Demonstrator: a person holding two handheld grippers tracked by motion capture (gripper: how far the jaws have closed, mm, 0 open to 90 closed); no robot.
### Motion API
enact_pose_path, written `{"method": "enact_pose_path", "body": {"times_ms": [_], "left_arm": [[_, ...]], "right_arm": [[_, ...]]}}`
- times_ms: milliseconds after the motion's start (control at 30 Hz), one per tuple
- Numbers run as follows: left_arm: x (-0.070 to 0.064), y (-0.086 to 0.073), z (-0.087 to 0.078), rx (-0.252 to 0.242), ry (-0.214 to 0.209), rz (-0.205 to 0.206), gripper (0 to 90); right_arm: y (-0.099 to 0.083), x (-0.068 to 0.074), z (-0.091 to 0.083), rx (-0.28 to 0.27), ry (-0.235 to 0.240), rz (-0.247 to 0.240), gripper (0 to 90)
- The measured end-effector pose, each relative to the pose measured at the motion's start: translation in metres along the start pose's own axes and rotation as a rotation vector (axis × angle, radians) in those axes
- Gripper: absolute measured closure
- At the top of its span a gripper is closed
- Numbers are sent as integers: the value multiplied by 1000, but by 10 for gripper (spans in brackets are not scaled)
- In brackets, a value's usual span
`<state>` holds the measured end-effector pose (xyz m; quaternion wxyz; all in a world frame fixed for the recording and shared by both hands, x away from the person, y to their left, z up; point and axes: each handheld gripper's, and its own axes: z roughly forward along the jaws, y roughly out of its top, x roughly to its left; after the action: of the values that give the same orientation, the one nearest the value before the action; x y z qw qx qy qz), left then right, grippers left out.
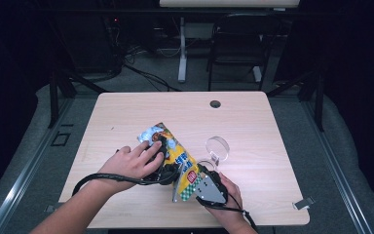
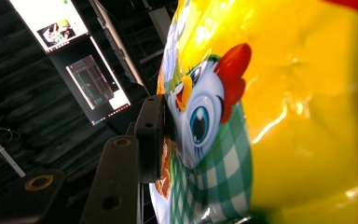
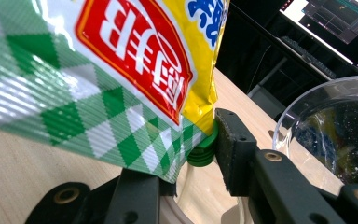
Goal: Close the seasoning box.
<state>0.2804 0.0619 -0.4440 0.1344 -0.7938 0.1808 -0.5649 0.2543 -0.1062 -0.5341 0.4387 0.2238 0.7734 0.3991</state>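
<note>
On the table (image 1: pixel 126 112), near its front-middle: snack bag (image 1: pixel 175 153), held between my two tools.
Container 1: the snack bag looks puffed and sealed; contents hidden by the foil.
Container 2: clear round bowl (image 1: pixel 217 147), just right of the bag on the table; in the right gripper view I see its transparent wall (image 3: pixel 326 126) with specks and reflections, contents not readable.
Bag material: glossy film, yellow body, cartoon chicken print (image 2: pixel 200 121), green-and-white check band, red label with white characters (image 3: pixel 135 56); crimped ribbed seam at the bottom edge.
Bag axis: long axis runs diagonally, far-left to near-right in the high view; the check-band end points toward me and is lifted off the wood.
Left tool (image 1: pixel 158 163): one black pad presses the printed face of the bag; the other jaw is hidden behind the bag, so I read it as gripping the bag.
Right tool (image 1: pixel 205 181): clamped on the check-band corner of the bag, a green plastic piece (image 3: pixel 201 149) between pad and film.
Table surface: pale wood grain, smooth, with a round cable hole (image 1: pixel 215 104) at the far edge.
</note>
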Motion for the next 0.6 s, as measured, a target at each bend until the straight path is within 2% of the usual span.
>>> {"method": "enact_pose_path", "body": {"times_ms": [400,567,600], "left_arm": [[0,0,0,0,-13,-3,628],[1,0,-1,2,4,8,628],[1,0,-1,2,-13,3,629]], "right_arm": [[0,0,0,2,1,-1,707],[1,0,0,1,2,-1,707],[1,1,0,1,2,-1,707]]}}
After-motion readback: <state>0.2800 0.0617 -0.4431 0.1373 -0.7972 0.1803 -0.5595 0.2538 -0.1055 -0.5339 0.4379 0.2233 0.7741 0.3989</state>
